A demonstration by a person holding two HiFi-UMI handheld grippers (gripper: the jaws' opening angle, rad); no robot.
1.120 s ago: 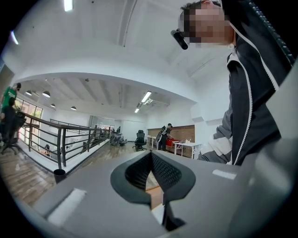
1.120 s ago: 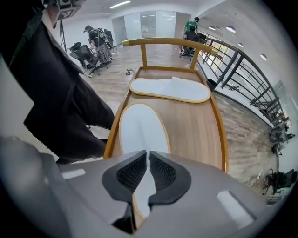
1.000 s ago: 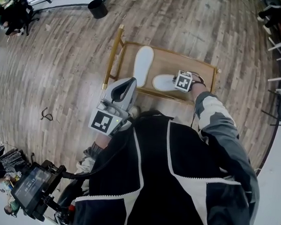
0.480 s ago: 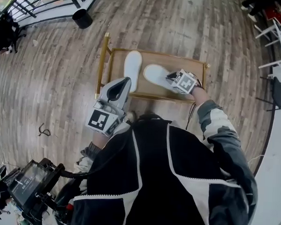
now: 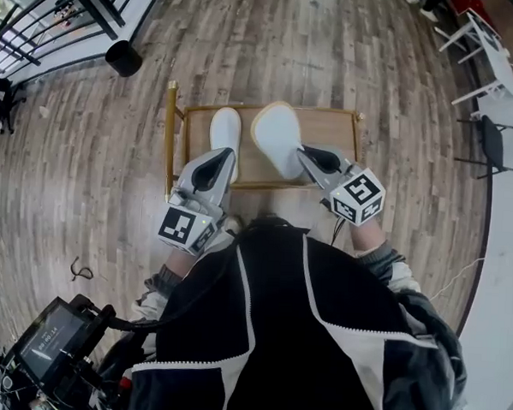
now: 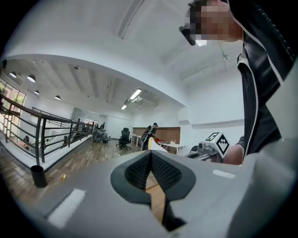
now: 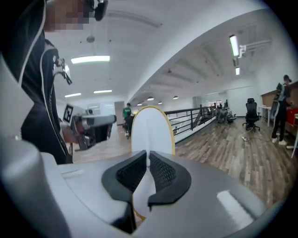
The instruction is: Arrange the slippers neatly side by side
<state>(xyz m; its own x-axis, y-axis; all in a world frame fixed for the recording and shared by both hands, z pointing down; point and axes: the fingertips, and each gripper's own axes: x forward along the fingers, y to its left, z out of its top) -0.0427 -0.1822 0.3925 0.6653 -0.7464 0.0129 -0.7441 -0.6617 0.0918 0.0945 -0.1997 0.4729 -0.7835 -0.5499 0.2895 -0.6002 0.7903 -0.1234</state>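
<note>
We see R gripper [image 5: 305,153] clamped on near end of white slipper [image 5: 275,137]; pads pinch its edge. Slipper held over wooden tray [image 5: 333,131], far end pointing away from us. 2nd slipper [image 5: 225,127] lies flat on tray, left part, just beside held one. L gripper [image 5: 218,159]: jaws together, nothing between, at tray's near-left edge.
</note>
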